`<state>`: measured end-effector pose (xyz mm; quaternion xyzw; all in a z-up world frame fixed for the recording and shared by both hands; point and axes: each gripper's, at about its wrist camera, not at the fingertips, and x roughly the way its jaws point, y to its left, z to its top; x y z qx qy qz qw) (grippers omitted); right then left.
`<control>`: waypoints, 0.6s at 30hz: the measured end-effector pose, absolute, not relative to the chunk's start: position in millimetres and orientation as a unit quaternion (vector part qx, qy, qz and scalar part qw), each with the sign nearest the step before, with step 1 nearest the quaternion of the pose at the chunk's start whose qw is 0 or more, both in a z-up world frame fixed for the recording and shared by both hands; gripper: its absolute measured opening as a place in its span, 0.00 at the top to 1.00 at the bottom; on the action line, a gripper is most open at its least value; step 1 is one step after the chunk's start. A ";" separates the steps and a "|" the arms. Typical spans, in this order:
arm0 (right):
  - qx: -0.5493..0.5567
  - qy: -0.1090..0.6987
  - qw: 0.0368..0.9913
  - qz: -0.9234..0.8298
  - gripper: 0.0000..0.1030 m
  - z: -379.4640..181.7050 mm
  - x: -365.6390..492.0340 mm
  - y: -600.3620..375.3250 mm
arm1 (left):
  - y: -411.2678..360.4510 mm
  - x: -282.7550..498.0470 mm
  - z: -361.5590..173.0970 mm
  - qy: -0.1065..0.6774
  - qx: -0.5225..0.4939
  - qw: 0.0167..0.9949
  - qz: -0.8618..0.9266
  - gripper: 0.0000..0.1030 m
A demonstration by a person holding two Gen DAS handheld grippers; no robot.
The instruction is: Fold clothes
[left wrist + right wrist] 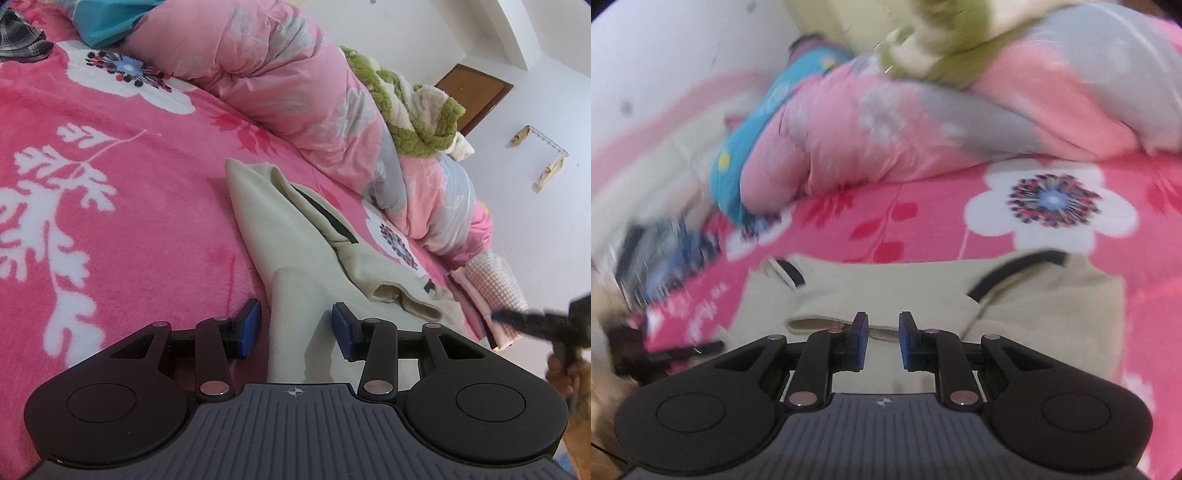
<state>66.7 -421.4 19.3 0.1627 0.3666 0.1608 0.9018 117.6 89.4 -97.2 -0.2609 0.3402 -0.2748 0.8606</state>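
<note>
Cream garment (pixel 295 236) lies half-folded; left tongs (pixel 295 328) straddle its cuff unpinched, right tongs (pixel 882 341) narrowly open, empty; next, regrasp.

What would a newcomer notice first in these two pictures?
The bright pink floral blanket covers the bed and fills both views. On it lies a pale beige garment with black trim, its ribbed cuff between the open left gripper. Behind it a pink and grey quilt is heaped up.
</note>
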 end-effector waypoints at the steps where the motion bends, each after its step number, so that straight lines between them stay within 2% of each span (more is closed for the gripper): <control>1: 0.163 0.371 0.899 0.166 0.81 17.8 57.3 -421.4 | 89.2 117.2 -97.3 0.339 -0.261 0.862 -0.274 0.59; 8: 0.072 0.430 0.867 0.239 0.81 -19.4 36.1 -361.7 | 88.8 115.6 -98.0 0.331 -0.255 0.869 -0.265 0.59; 11: 0.034 0.432 0.876 0.211 0.83 -35.8 47.5 -346.2 | 89.5 115.5 -98.1 0.329 -0.257 0.870 -0.262 0.60; 15: 0.094 0.384 0.915 0.078 0.81 -29.0 54.6 -379.2 | 90.8 114.9 -98.4 0.330 -0.260 0.869 -0.261 0.60; 18: 0.138 0.372 0.916 0.064 0.81 -20.8 44.4 -397.4 | 92.0 114.7 -98.3 0.330 -0.263 0.868 -0.261 0.60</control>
